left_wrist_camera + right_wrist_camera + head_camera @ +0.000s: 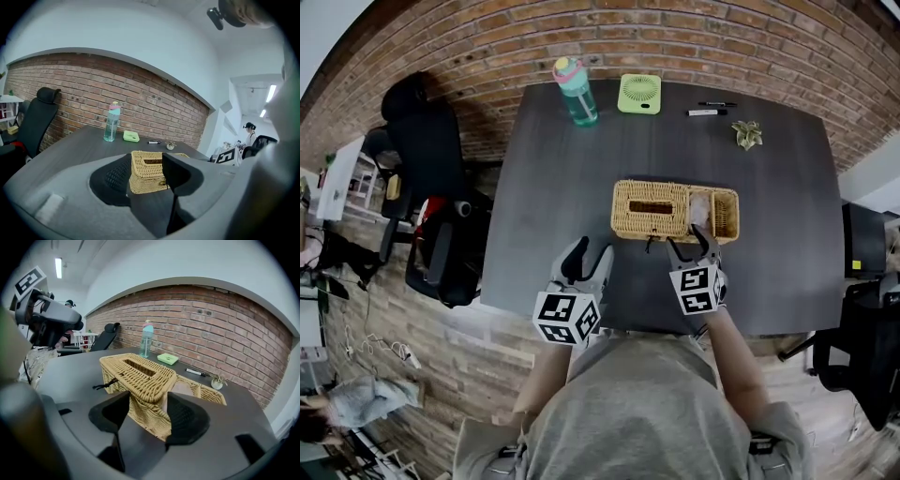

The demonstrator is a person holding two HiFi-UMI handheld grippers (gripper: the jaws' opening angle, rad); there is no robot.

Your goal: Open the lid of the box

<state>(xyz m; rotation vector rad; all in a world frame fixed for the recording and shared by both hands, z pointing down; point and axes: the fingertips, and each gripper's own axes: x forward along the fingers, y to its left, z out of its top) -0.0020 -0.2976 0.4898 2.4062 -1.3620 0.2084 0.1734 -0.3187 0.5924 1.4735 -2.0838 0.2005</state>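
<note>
Sitting mid-table (544, 187), the box (727, 217) has its lid (628, 211) over the left part only, the right end lying bare. The right gripper (691, 246), jaws spread, straddles the lid's near right corner. The left gripper (591, 253), jaws spread and empty, hangs near-left of the box.

Wicker box (724, 217); its slotted lid (652, 208) covers only the left part.

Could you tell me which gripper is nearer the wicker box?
The right gripper: its open fingers flank the lid corner of the tan woven wicker box; the left gripper hangs back.
</note>
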